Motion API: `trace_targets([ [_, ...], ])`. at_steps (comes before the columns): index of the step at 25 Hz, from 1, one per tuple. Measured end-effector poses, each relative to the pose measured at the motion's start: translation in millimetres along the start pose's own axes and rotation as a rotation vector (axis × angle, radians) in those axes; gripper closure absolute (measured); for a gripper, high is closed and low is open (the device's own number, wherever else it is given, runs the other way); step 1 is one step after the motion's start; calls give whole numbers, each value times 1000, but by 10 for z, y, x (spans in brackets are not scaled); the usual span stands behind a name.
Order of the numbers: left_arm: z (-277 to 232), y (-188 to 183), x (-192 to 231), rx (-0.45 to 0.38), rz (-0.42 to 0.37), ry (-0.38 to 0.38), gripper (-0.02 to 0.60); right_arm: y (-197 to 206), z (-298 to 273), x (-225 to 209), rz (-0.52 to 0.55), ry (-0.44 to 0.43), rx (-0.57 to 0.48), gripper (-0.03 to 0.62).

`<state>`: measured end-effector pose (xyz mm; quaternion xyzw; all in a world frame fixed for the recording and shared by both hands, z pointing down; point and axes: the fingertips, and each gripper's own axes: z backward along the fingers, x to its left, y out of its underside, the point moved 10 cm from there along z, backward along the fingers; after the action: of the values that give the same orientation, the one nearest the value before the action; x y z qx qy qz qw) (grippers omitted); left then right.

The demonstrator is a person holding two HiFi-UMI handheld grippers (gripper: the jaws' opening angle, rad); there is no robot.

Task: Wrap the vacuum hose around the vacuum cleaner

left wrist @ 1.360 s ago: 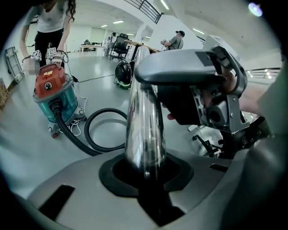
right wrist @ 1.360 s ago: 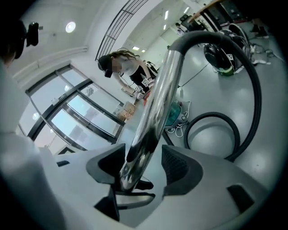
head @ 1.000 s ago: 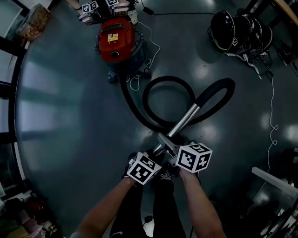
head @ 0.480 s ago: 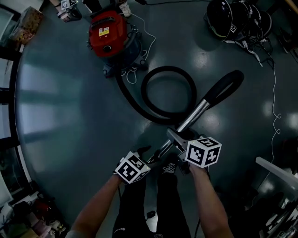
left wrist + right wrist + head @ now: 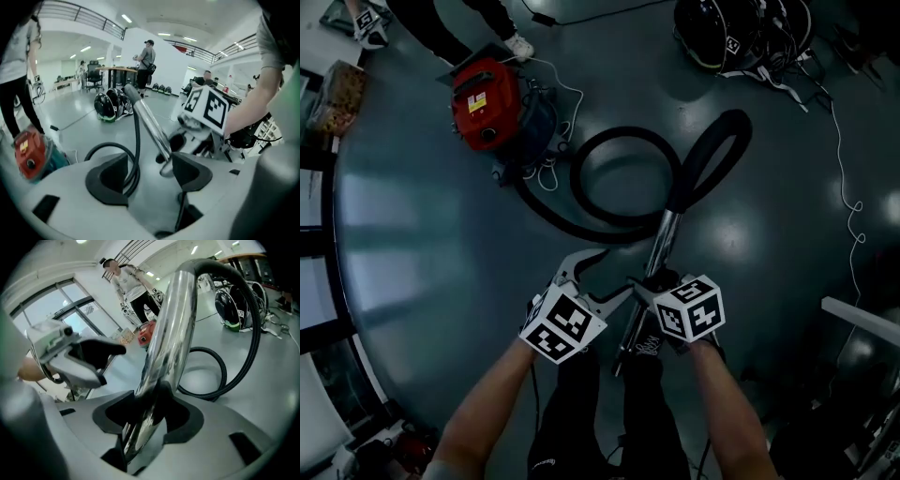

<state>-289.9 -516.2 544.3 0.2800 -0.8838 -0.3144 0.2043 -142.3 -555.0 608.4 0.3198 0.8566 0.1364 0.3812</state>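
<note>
Left tool (image 5: 150,171) just opened off shiny metal wand (image 5: 666,239), holding nothing | right tool (image 5: 147,416) clamps it | I see black ribbed hose (image 5: 577,178) unwrapped, red vacuum cleaner (image 5: 483,98) bare

Head camera looks steeply down — all views share the hose (image 5: 623,132).

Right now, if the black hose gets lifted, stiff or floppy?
Likely floppy: the black hose lies in a loose loop, so it should sag. The metal tube looks rigid but shiny, so it may slip in the right gripper.
</note>
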Motion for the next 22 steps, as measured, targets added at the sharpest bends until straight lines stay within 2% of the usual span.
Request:
trace_targets([
  [6, -275, -1004, -116, -98, -235, -63, 282, -23, 193, -204, 176, -40, 105, 407],
  [9, -359, -1347, -178, -142, -266, -86, 282, -19, 287, -281, 257, -63, 163, 408],
  [11, -420, -1500, -171, -141, -281, -104, 282, -29, 321, -313, 319, -75, 204, 408],
  [16, -628, -1543, -26, -12, -337, -196, 282, -63, 320, -408, 468, -89, 296, 410],
  [22, -747, -1344, 305, 48, -263, -213, 283, -189, 278, -594, 536, -74, 377, 416],
])
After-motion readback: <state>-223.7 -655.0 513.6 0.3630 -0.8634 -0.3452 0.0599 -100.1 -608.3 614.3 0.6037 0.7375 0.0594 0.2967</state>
